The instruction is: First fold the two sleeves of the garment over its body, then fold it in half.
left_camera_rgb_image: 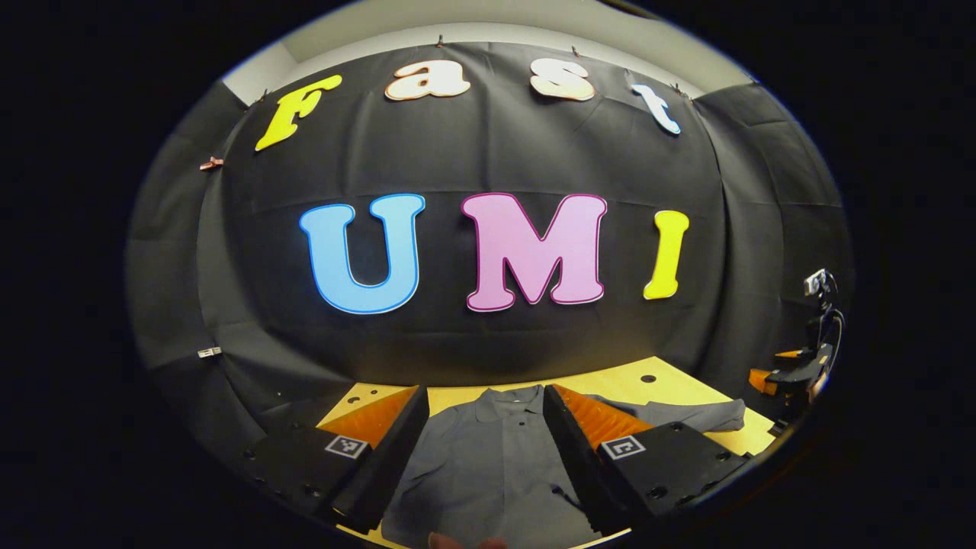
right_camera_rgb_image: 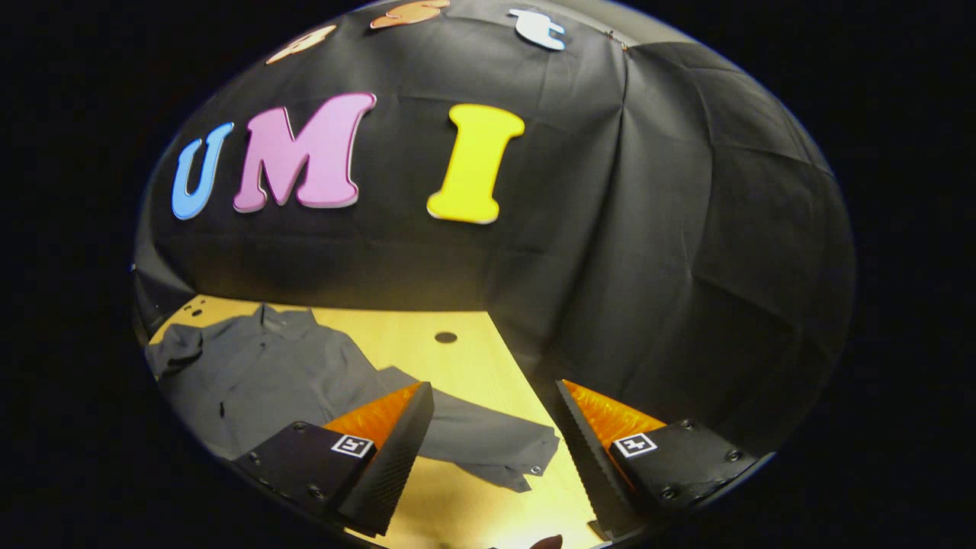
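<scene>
A grey collared shirt (left_camera_rgb_image: 488,473) lies flat on the wooden table (left_camera_rgb_image: 610,385), collar away from me. In the left gripper view my left gripper (left_camera_rgb_image: 484,392) hovers open over the shirt's body, one finger on each side of the collar (left_camera_rgb_image: 509,401). One sleeve (left_camera_rgb_image: 686,415) stretches out to the right. In the right gripper view the same shirt (right_camera_rgb_image: 259,366) lies at the left, and its long sleeve (right_camera_rgb_image: 480,438) runs toward me, its cuff (right_camera_rgb_image: 534,467) lying between my fingers. My right gripper (right_camera_rgb_image: 494,387) stands open above that sleeve. The other sleeve (right_camera_rgb_image: 174,347) is bunched at the far left.
The booth's black cloth wall (right_camera_rgb_image: 648,267) rises right behind the table (right_camera_rgb_image: 427,358), which has a small round hole (right_camera_rgb_image: 446,336). At the right edge of the left gripper view, the right gripper (left_camera_rgb_image: 797,372) shows off the table's corner.
</scene>
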Motion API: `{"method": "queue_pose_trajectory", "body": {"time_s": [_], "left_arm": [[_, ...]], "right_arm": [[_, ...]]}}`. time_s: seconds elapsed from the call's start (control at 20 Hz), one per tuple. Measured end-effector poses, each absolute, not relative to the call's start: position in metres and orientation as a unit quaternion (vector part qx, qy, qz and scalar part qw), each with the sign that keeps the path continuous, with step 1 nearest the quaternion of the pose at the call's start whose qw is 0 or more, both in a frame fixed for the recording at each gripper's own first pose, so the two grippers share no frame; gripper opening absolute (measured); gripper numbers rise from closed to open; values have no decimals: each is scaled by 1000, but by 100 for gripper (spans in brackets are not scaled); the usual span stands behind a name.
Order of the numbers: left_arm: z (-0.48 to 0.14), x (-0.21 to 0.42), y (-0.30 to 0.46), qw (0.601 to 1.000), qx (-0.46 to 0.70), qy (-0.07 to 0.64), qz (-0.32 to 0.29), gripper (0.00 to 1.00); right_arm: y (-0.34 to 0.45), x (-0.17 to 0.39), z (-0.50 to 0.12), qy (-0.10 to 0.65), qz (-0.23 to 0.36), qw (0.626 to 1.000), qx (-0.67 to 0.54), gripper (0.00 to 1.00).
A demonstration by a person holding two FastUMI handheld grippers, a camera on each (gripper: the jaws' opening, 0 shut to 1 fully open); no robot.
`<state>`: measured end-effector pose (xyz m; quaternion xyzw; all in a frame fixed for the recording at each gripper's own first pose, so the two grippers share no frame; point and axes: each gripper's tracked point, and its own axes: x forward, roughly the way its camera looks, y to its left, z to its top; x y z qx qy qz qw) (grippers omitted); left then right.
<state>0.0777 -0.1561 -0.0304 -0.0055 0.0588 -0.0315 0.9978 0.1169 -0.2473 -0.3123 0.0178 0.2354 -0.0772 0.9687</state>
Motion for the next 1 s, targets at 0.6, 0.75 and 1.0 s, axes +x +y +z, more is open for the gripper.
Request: {"method": "queue_pose_trajectory", "body": {"time_s": [0.6,0.75,1.0], "left_arm": [[-39,87,-196,995,27,92,5,95],[-37,89,-199,995,35,92,8,95],[-42,87,-199,994,19,103,23,98]], "right_arm": [[-292,133,-477,374,-92,921,55,98],[-296,129,-497,392,-87,913,67,98],[-295,126,-520,422,-79,900,79,98]]}}
